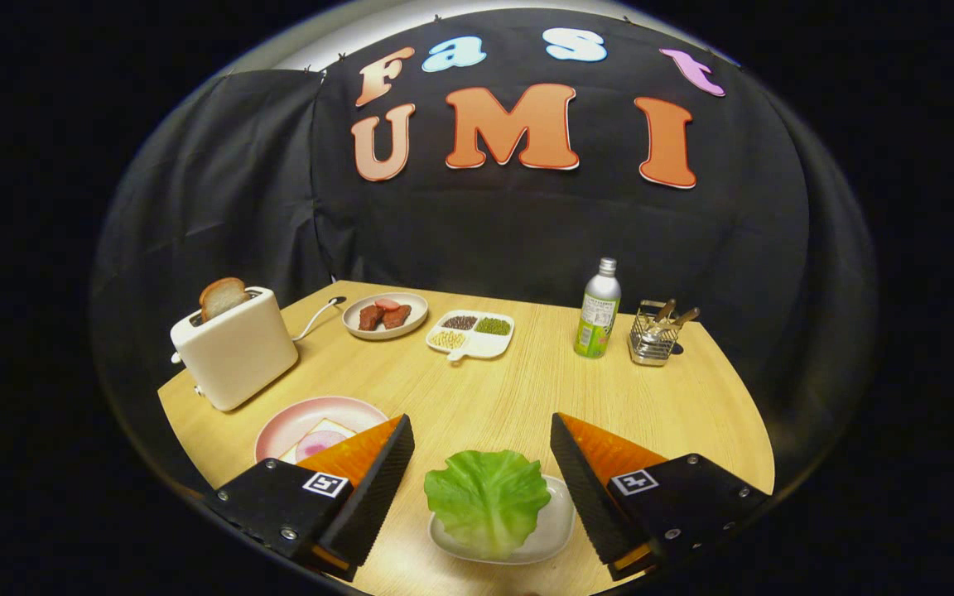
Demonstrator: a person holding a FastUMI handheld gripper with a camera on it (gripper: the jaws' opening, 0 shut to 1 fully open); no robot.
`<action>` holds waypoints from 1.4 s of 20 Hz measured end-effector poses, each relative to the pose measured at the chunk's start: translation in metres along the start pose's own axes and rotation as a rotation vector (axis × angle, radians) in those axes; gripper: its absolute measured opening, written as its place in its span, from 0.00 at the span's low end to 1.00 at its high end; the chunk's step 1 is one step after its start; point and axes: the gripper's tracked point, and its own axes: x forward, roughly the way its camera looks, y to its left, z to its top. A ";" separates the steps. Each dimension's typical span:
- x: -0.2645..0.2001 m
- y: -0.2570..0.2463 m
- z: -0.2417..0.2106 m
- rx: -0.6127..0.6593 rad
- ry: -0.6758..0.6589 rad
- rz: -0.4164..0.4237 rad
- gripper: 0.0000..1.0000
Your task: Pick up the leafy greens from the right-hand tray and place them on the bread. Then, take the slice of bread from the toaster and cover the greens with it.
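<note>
Gripper fingers apart, lettuce leaf between them, ungrasped on its tray; bread slice in toaster: 0 of 2 steps done.

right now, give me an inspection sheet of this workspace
surface: light wooden table, no spills seen
job's things: leafy greens on a white tray between the fingers; bread with a pink slice on a pink plate; bread slice standing in the white toaster
clutter: plate of meat, divided dish of beans, bottle, wire caddy of utensils
grippers: gripper open, fingers either side of the greens, not touching
cables: toaster cord runs toward the wall
surroundings: black cloth wall
</note>
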 end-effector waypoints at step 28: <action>0.053 0.006 -0.127 -0.132 0.484 0.118 0.52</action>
